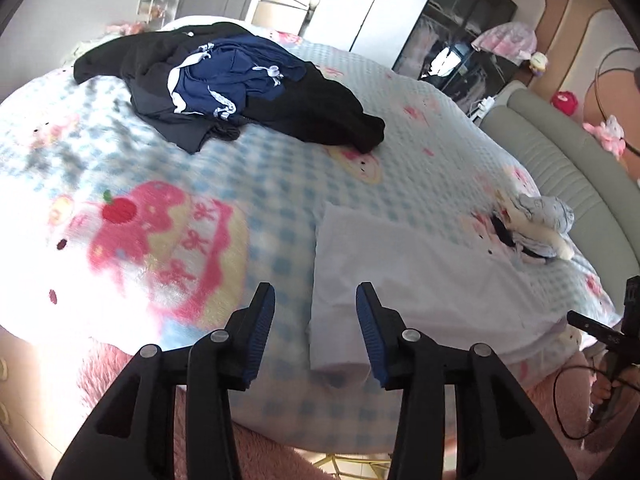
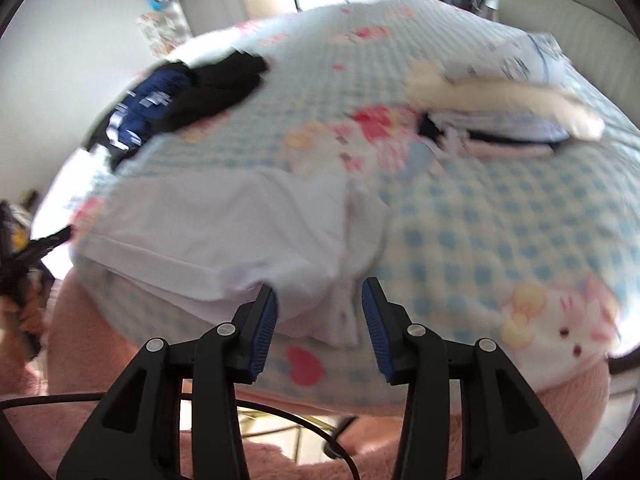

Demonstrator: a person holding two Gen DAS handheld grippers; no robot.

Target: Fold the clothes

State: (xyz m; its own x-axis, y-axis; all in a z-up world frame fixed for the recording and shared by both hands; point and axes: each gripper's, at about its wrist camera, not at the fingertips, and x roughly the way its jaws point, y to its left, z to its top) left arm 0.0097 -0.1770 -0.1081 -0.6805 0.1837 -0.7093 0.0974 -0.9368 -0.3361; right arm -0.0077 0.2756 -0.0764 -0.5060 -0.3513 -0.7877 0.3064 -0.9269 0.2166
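left gripper [image 1: 315, 300] released, jaws apart over the left edge of the white garment [image 1: 408, 280] on the bed [image 1: 260, 168]. garment lying flat, long side running across toward right gripper [image 2: 319, 296], also released, its near hem between the fingers, probably nearer.

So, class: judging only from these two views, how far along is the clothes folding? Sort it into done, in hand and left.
Done: a small stack of folded items lies near the bed's far edge.
In hand: the white garment lies partly folded, with a loose flap nearest the right hand-held gripper. It and the left hand-held gripper are open, gripping nothing.
Left: the dark heap of black and navy clothes is unfolded.
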